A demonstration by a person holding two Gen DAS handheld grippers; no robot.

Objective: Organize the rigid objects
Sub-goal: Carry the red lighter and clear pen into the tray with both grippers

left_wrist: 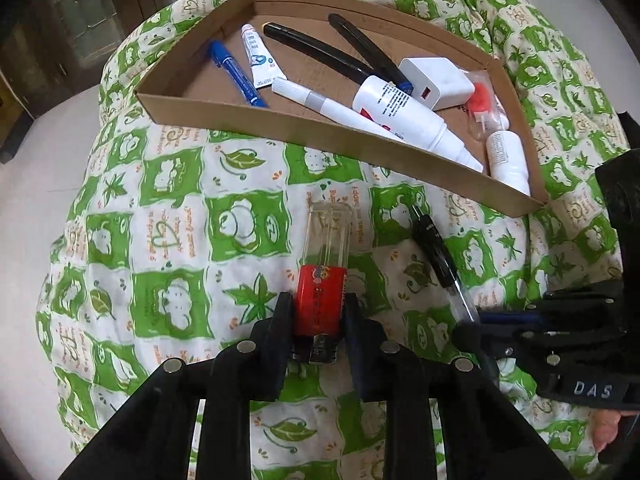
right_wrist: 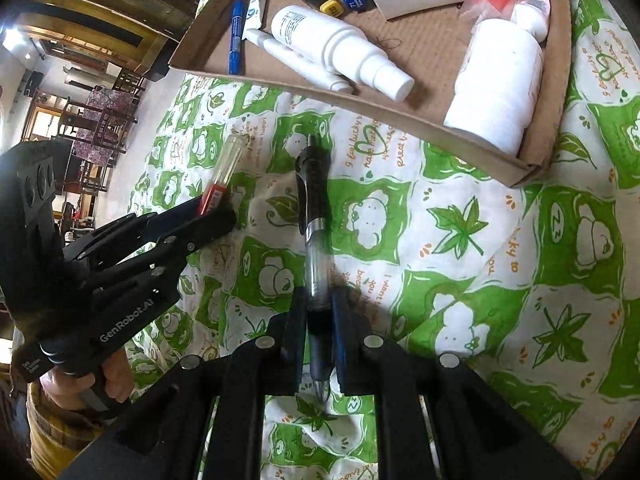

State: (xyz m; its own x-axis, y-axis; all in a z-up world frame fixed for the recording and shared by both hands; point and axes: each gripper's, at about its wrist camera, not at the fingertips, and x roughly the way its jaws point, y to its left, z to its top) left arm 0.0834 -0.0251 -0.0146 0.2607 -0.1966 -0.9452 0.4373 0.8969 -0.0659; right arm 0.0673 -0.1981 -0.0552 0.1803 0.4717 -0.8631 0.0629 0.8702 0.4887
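My left gripper (left_wrist: 318,312) is shut on a lighter (left_wrist: 324,272) with a red body and clear end, held just above the green-and-white cloth. It also shows in the right wrist view (right_wrist: 224,176), where the left gripper (right_wrist: 216,216) is at the left. My right gripper (right_wrist: 318,312) is shut on a black pen (right_wrist: 314,216) with a clear barrel, lying along the cloth. In the left wrist view the pen (left_wrist: 436,248) and the right gripper (left_wrist: 472,326) are at the right. A cardboard tray (left_wrist: 280,120) lies beyond both.
The tray (right_wrist: 400,116) holds a blue marker (left_wrist: 236,72), a small tube (left_wrist: 258,56), two black markers (left_wrist: 320,50), a white pen (left_wrist: 320,104), white spray bottles (left_wrist: 412,120), a white charger (left_wrist: 436,80) and a red-capped item (left_wrist: 480,98). The cloth (left_wrist: 180,240) covers a rounded table.
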